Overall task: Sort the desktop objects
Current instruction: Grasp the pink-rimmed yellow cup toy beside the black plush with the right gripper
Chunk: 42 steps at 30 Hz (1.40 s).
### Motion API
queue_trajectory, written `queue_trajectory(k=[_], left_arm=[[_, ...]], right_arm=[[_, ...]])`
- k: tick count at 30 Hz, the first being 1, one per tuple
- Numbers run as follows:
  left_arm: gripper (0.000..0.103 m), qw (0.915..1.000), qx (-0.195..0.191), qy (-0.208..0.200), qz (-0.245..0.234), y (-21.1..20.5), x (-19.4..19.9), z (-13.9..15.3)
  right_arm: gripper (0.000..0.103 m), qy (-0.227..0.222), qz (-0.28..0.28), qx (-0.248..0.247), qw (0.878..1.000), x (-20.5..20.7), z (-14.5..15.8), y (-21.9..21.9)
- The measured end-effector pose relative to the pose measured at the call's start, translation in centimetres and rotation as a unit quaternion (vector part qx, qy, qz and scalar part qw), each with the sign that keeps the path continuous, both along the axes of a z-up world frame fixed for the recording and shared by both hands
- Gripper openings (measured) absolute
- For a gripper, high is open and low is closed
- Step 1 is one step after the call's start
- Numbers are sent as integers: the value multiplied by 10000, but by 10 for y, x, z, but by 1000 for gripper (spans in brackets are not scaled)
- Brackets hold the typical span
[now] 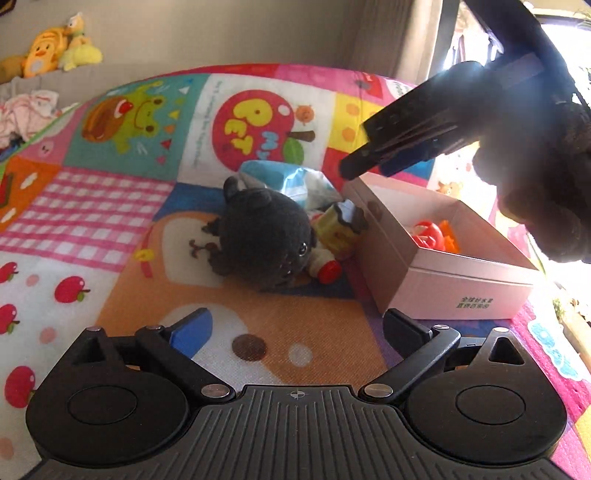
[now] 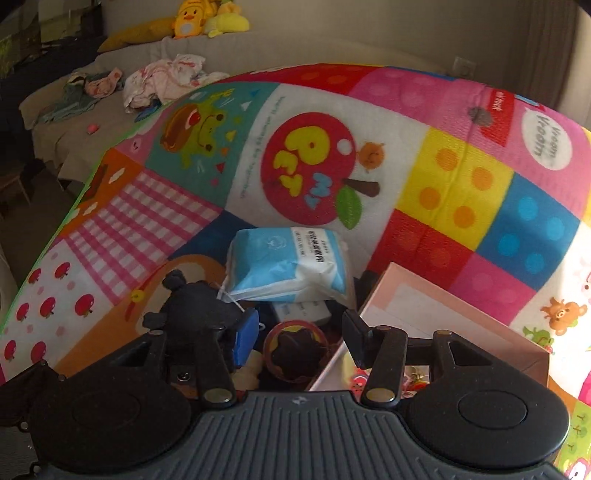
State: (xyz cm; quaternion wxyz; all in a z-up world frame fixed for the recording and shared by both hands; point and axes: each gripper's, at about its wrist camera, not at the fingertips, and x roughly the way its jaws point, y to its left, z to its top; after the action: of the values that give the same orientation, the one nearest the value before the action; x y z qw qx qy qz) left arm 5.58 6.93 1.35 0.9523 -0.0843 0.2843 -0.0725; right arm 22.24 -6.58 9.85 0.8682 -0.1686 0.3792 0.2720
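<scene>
Hovering with jaws spread and empty, the left gripper (image 1: 295, 328) faces the black plush toy (image 1: 266, 240), left of the pink box (image 1: 454, 291). Right-wrist view: the right gripper (image 2: 301, 338), part open and holding nothing, straddles a brown cup (image 2: 297, 350) beside the box; closing risks snagging the box wall.

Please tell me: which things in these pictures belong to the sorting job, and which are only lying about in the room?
For the job:
- black plush toy
- blue tissue pack
- yellow toy cake
- small bottle with red cap
- pink box, red and orange toys already inside

Only lying about:
- yellow plush ducks on the sofa
- crumpled clothes
</scene>
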Motion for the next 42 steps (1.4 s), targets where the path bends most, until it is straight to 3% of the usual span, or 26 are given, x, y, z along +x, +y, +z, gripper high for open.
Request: queue_trajectory(k=[4,8,14,23,26,30,31,36,42], left_arm=[[102,9999,85,-71,-60,-3,-3,1],[102,9999,72,-75,-27,-2,-4,1],[102,9997,77,160,-141,1,-14,2],[102,9967,89,512,-623,3,-50,-1],[103,9955,149,551,-761,-2,-56,-3],[103,9946,181,597,-833,-11,-53,-3],[103,9943,157,612,-856,-13,-52,-3],[103,9929,240,646,-965,-31,-46,-4],[103,9921,374,602,-1032,-50,-30,-6]], right_arm=[[47,-78,-88,-657,9978,7,-27,30],[28,81,-145,-863,9961,11,-39,36],[28,70,512,-854,9950,-31,-38,41],[28,790,1211,-122,9894,-121,-29,-8],[28,880,1068,162,9902,-144,-30,-39],[28,667,623,273,9954,-161,-30,-80],[29,583,481,243,9968,-164,-31,-88],[36,-671,-254,-169,9973,-189,-30,-128],[67,-588,-781,344,9946,-204,-33,-172]])
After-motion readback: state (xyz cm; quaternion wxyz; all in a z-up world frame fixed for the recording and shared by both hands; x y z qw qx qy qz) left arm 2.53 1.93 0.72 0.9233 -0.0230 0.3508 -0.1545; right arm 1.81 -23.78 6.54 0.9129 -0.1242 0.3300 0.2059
